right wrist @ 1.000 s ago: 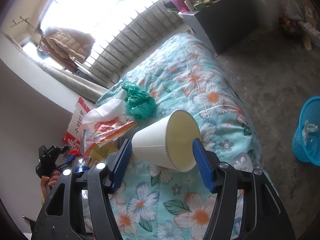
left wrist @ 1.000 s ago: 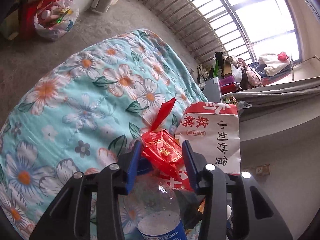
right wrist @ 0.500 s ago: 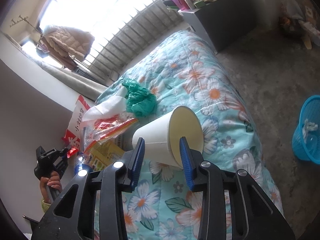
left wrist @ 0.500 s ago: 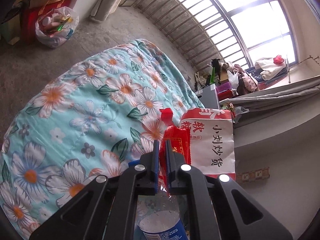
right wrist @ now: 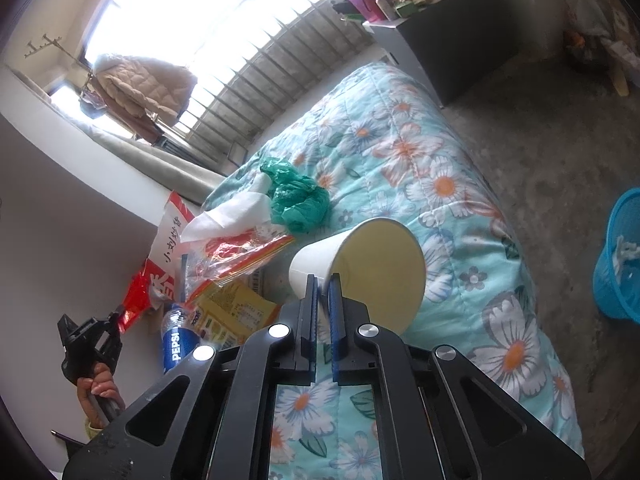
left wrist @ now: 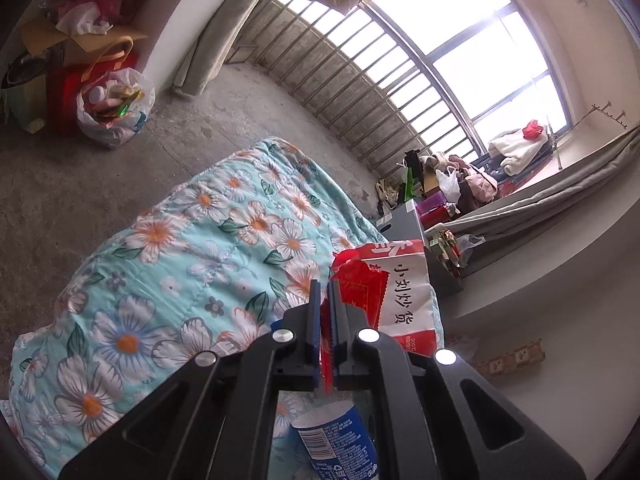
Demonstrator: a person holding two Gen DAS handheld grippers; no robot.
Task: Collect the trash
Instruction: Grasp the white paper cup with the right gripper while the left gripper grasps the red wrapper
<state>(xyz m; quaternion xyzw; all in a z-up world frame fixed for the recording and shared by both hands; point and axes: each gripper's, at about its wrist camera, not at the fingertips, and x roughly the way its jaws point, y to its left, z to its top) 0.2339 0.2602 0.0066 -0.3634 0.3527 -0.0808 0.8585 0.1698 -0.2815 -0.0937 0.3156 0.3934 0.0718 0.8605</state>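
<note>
Now, left gripper (left wrist: 325, 300): clamped on red wrapper (left wrist: 356, 288)
Right gripper (right wrist: 324, 296): pinched paper cup (right wrist: 360, 264) rim
Right view only: blue basket (right wrist: 620, 256)

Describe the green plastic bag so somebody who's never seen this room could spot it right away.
Start at the floral quilt covering the bed, then look to its window-side end, where trash is piled. The green plastic bag lies crumpled there beside a white tissue; it is the only dark green thing, unlike the red and yellow wrappers nearby.
</note>
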